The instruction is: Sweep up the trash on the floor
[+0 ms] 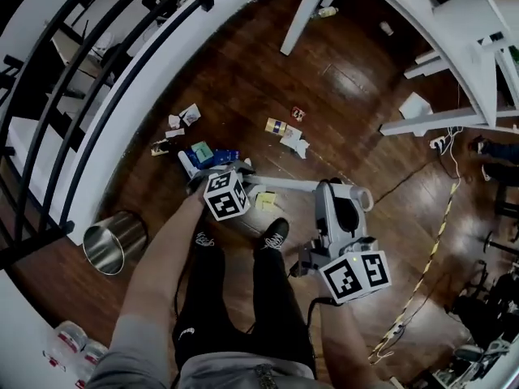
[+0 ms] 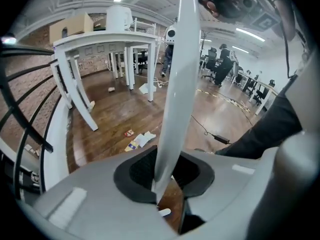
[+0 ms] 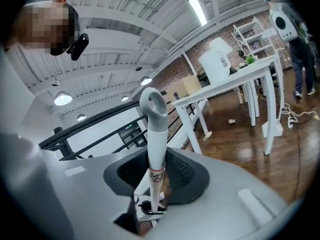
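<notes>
Left gripper (image 2: 165, 178) clamped on white broom handle (image 1: 284, 184); right gripper (image 3: 152, 176) pinched same handle just below looped top end. Trash (image 1: 285, 130) scattered on floor (image 1: 243, 79), 12 o'clock from shoes (image 1: 276, 233). Handle probably light, stiff, smooth and slippery; best held mid-shaft plus top.

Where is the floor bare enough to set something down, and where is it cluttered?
Bare wood lies between the scattered trash and the white table leg, and between the trash and the white table foot. Crowded: by the railing base, where trash bunches up ahead of the person's shoes, with the metal bin alongside.
</notes>
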